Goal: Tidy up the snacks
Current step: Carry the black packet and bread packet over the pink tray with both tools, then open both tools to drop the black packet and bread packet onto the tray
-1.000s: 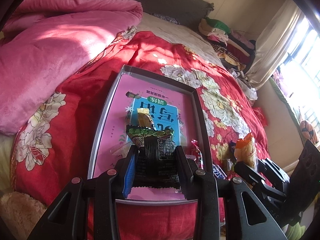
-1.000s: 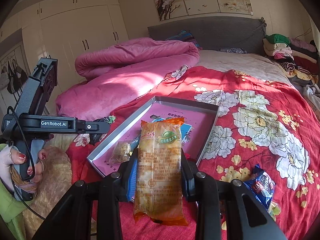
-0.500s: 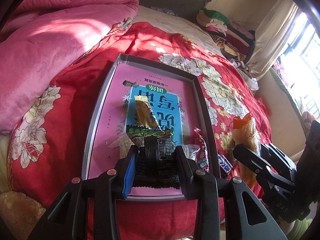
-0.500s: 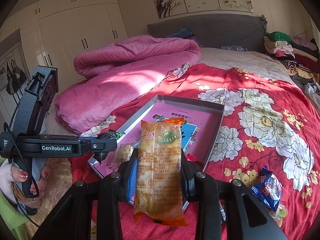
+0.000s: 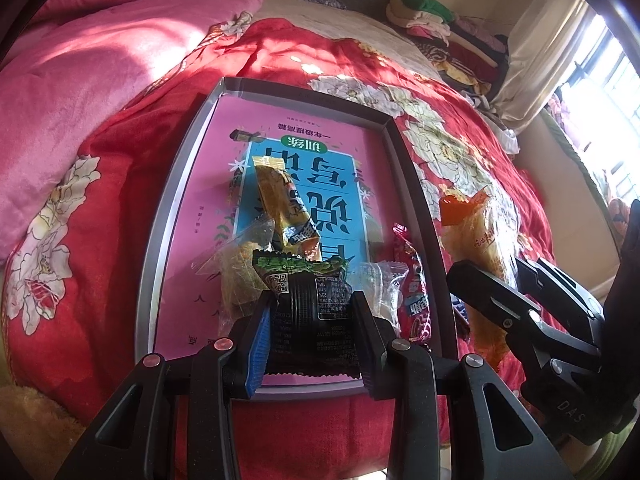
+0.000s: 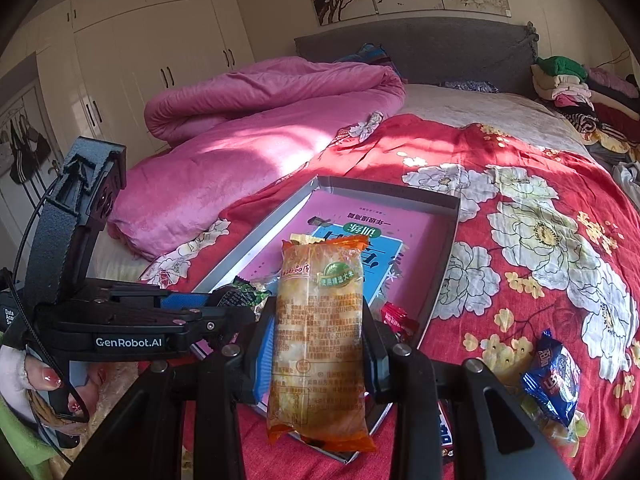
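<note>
A shallow grey box lid (image 5: 176,200) with a pink and blue print inside lies on the red flowered bedspread. My left gripper (image 5: 310,316) is shut on a black and green snack packet (image 5: 308,304) over the lid's near end. Inside the lid lie a yellow snack bar (image 5: 280,204), a clear-wrapped yellow cake (image 5: 236,276), a clear wrapper (image 5: 382,284) and a red candy pack (image 5: 412,280). My right gripper (image 6: 318,344) is shut on a long orange-ended cake packet (image 6: 316,328), held above the lid's (image 6: 444,264) near right corner. That packet (image 5: 480,240) shows right of the lid in the left wrist view.
A blue snack pack (image 6: 554,376) lies on the bedspread at the right. A rolled pink quilt (image 6: 256,120) fills the left of the bed. Folded clothes (image 6: 576,84) are stacked by the grey headboard. A hand (image 6: 24,368) holds the left gripper's handle. A window (image 5: 608,92) is at the right.
The left gripper has sunk closer to the lid with the black packet. The right gripper with the cake packet has drifted toward the lid's near right corner.
</note>
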Motion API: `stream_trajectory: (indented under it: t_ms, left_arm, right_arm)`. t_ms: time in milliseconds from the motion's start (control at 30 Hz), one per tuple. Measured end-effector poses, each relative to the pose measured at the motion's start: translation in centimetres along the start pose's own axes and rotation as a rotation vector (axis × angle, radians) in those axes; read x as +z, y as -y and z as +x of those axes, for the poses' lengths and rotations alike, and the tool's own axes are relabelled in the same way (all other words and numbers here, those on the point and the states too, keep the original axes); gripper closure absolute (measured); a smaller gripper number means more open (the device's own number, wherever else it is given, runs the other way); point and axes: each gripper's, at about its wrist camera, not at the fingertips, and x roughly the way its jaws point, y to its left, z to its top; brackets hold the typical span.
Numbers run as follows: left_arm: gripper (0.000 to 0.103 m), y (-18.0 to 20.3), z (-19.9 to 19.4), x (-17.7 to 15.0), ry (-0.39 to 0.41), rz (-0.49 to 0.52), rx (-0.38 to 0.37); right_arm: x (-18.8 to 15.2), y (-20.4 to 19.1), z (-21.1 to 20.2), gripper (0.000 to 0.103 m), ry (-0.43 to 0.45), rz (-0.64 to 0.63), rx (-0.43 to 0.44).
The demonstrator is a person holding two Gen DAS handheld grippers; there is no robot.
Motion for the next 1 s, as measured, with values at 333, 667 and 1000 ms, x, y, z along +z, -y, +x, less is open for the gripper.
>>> stream_trajectory:
  t_ms: [333,667,1000]
  left_arm:
    - [0.065,0.2,1.4,-0.3,-0.041,0.02,0.01]
    - [0.065,0.5,1.5,-0.3,-0.037,0.052,0.033]
    - [0.065,0.9,1.7,-0.3,-0.044,0.077,0.035]
  right_arm:
    - [-0.6,0.3,0.9,0.067,-0.024,0.018,-0.002]
    - [-1.0,0.2,1.9,0.067,-0.048,0.007,-0.021]
    - [-1.4,1.0,2.7,0.067,-0.076,0.043,-0.031]
